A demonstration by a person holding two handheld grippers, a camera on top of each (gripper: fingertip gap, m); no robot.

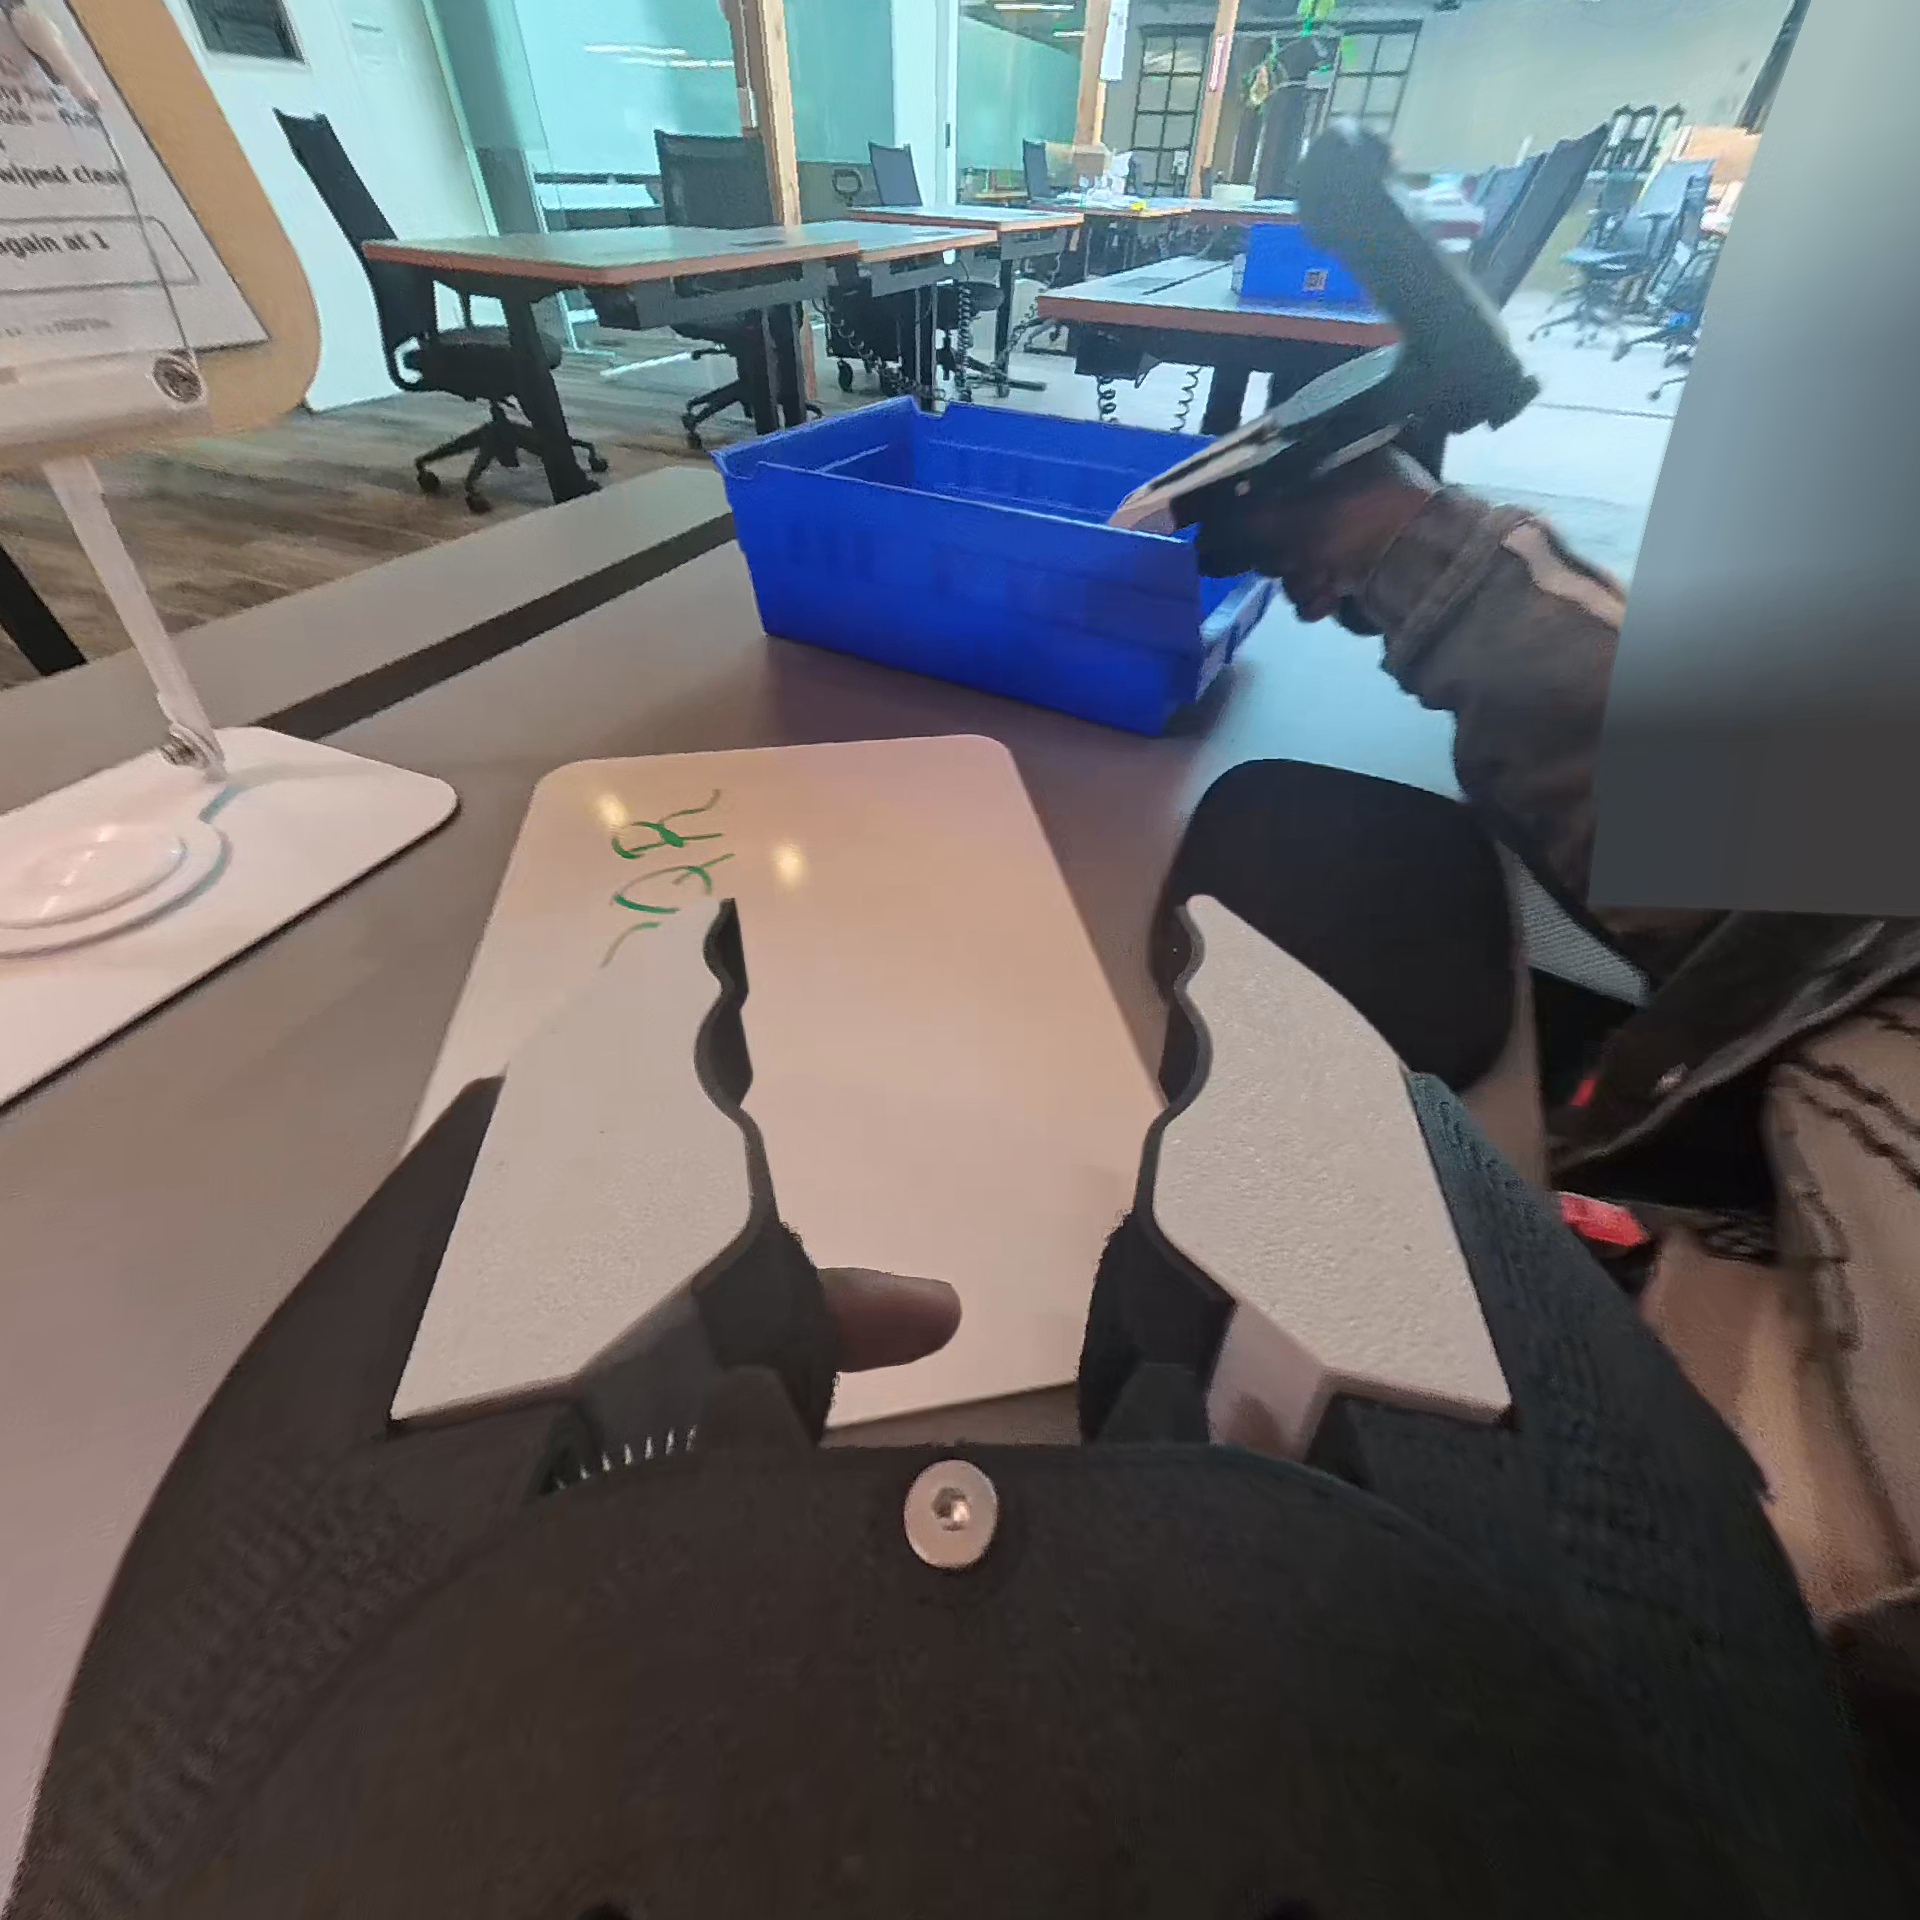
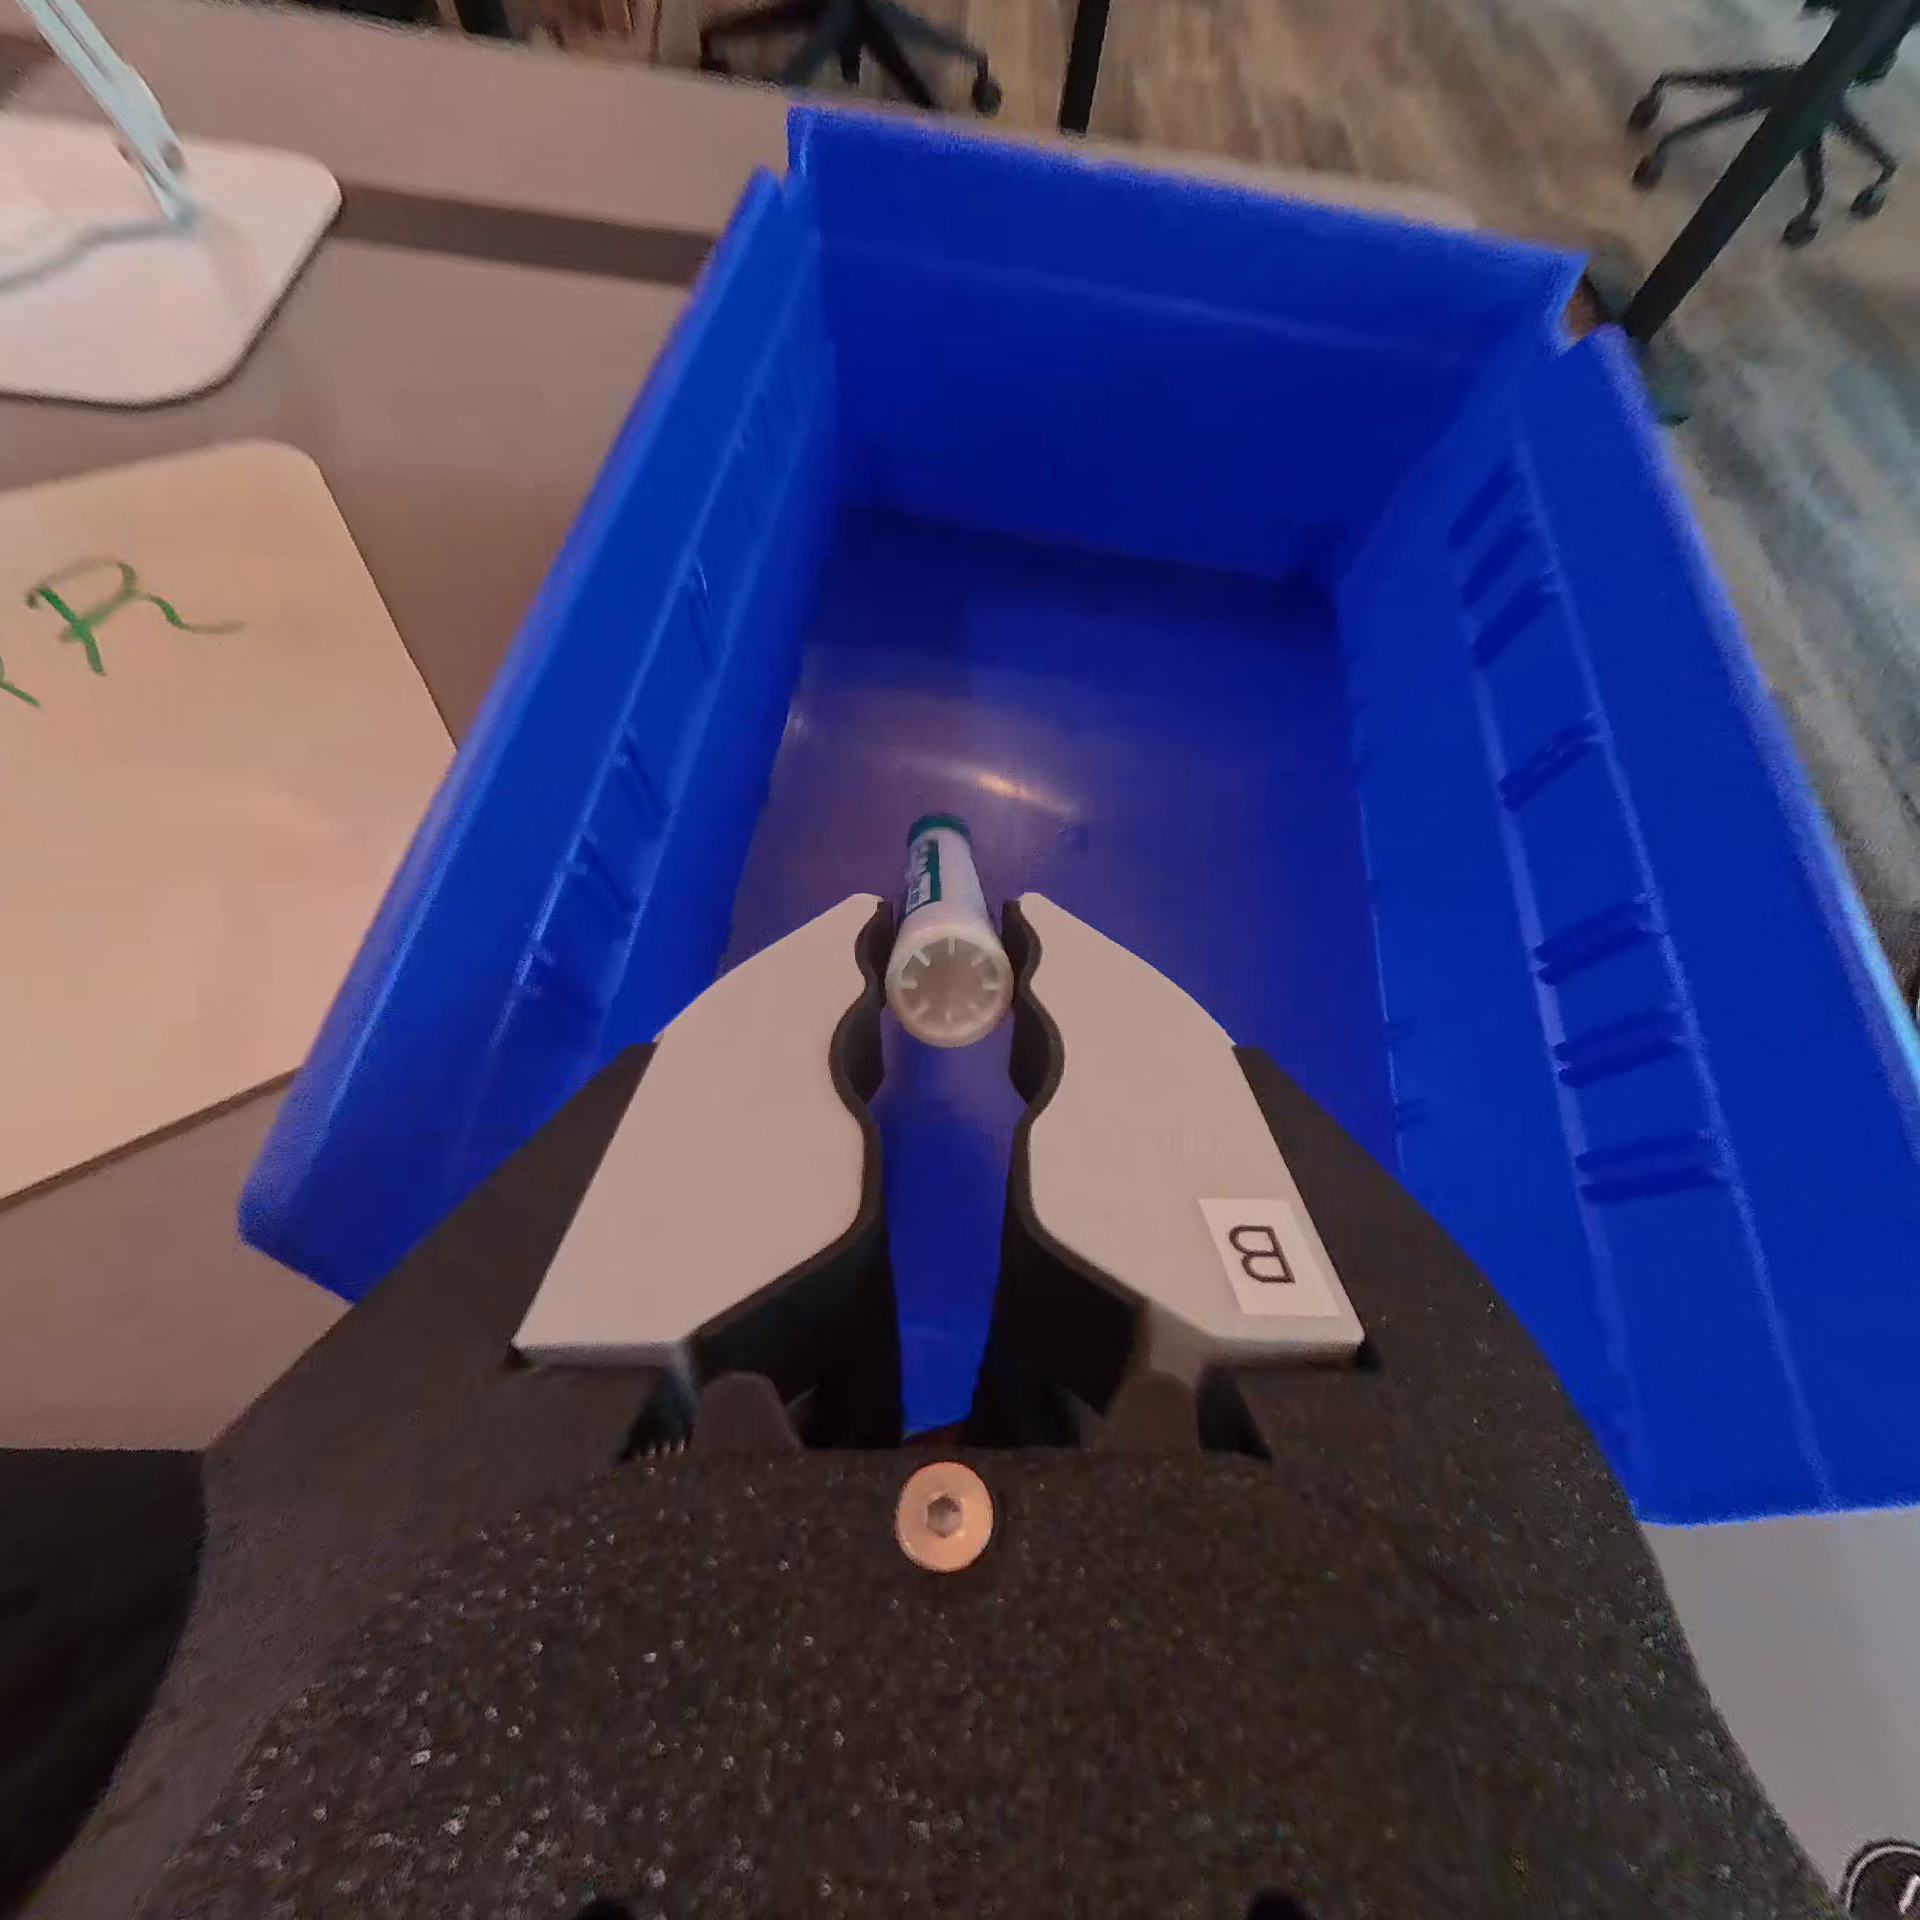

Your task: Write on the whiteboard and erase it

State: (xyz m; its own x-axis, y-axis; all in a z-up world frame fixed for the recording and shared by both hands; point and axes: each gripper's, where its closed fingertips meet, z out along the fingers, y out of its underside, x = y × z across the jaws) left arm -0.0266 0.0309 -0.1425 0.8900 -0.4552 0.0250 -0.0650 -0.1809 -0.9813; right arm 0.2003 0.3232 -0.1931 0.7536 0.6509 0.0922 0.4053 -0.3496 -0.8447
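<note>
A small white whiteboard (image 1: 883, 987) with green marks lies flat on the dark table; its corner also shows in the right wrist view (image 2: 208, 831). My left gripper (image 1: 956, 914) is open and empty, hovering over the board's near half. My right gripper (image 2: 940, 914) is shut on a white marker with a green cap (image 2: 940, 925) and holds it, pointing down, over the inside of a blue bin (image 2: 1507, 831). In the left wrist view the right gripper (image 1: 1195, 499) shows above the bin (image 1: 935, 582). No eraser is in view.
A white stand base with a clear sign holder (image 1: 187, 831) stands left of the board. A black chair back (image 1: 1351, 914) is at the table's right edge. Office desks and chairs fill the room beyond the table.
</note>
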